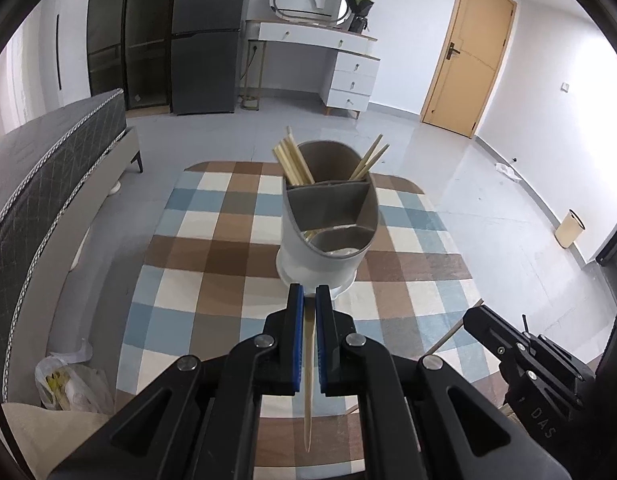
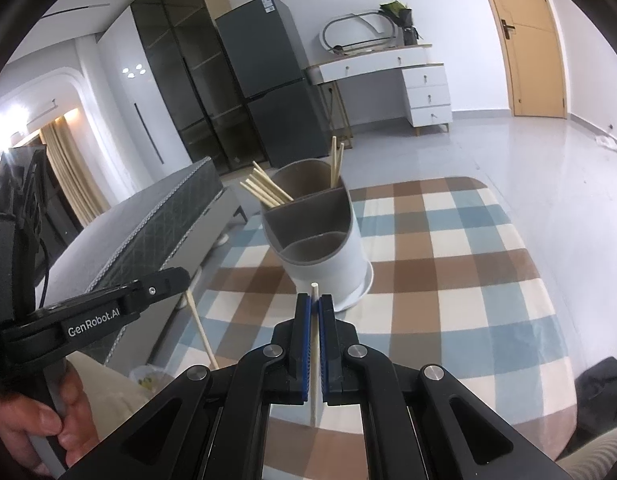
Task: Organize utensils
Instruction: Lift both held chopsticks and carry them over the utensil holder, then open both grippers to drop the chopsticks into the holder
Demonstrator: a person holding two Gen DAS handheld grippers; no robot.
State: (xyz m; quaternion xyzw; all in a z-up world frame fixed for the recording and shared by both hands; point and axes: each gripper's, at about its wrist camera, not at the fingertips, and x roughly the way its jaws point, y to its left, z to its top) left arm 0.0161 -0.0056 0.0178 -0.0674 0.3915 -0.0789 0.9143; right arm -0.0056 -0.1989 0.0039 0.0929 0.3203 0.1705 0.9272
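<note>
A white utensil holder with grey inner compartments stands on a checked tablecloth. Several wooden chopsticks stand in its far compartment; the two nearer compartments show no chopsticks. My left gripper is shut on a chopstick just in front of the holder. In the right wrist view, my right gripper is shut on another chopstick, its tip sticking up just before the holder. The left gripper shows at the left there, its chopstick hanging down.
The table's checked cloth extends right and forward. A bed lies left of the table, with a plastic bag on the floor. A fridge, a white dresser and a door stand far behind.
</note>
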